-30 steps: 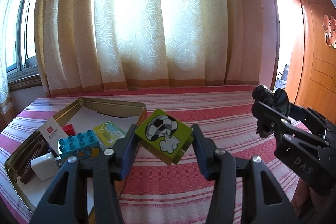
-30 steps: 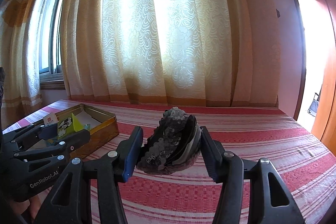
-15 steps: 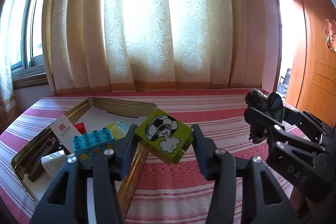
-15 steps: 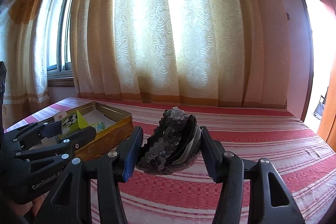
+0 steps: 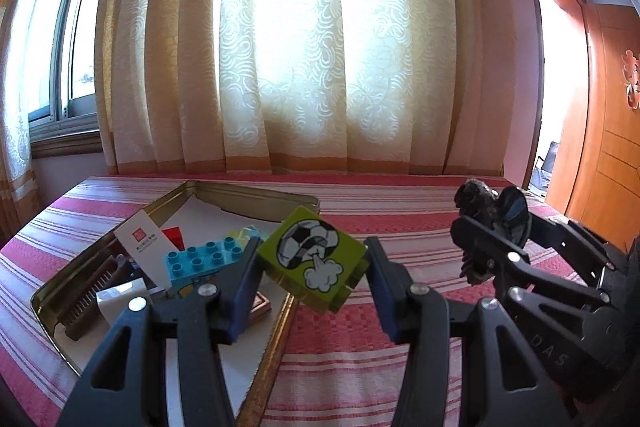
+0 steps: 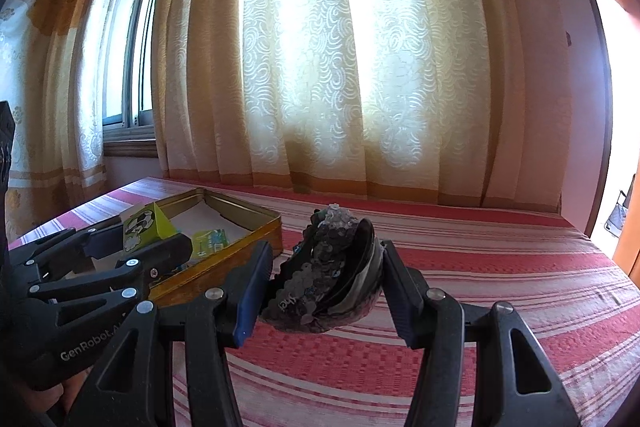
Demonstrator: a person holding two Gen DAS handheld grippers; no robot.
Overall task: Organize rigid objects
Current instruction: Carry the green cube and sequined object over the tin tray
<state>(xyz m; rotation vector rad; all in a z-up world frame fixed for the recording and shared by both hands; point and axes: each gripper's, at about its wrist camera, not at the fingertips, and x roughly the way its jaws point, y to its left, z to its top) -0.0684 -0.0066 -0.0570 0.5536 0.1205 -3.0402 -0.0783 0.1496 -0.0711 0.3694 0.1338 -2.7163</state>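
- The left gripper (image 5: 312, 269) is clamped on a lime-green block (image 5: 314, 261) printed with a football, held tilted in the air above the near right edge of the gold tin (image 5: 256, 193).
- The right gripper (image 6: 326, 279) is closed on a dark sequinned object (image 6: 326, 267) — its exact kind cannot be told — held above the striped red cloth (image 6: 500, 267).
- Inside the tin a blue studded brick (image 5: 202, 261), a white card (image 5: 146, 241), a brown comb (image 5: 90, 293) and a yellow-green packet (image 6: 210, 239) are seen; bare white lining is left toward its far corner.
- To the right of the tin the cloth is left open as far as the curtain (image 5: 320, 47).
- Against the earlier left-wrist frames, the tin is seen shifted rightward and under the block; the far tin corner, once left of the block, is now behind it.
- Both grips are seen unchanged.
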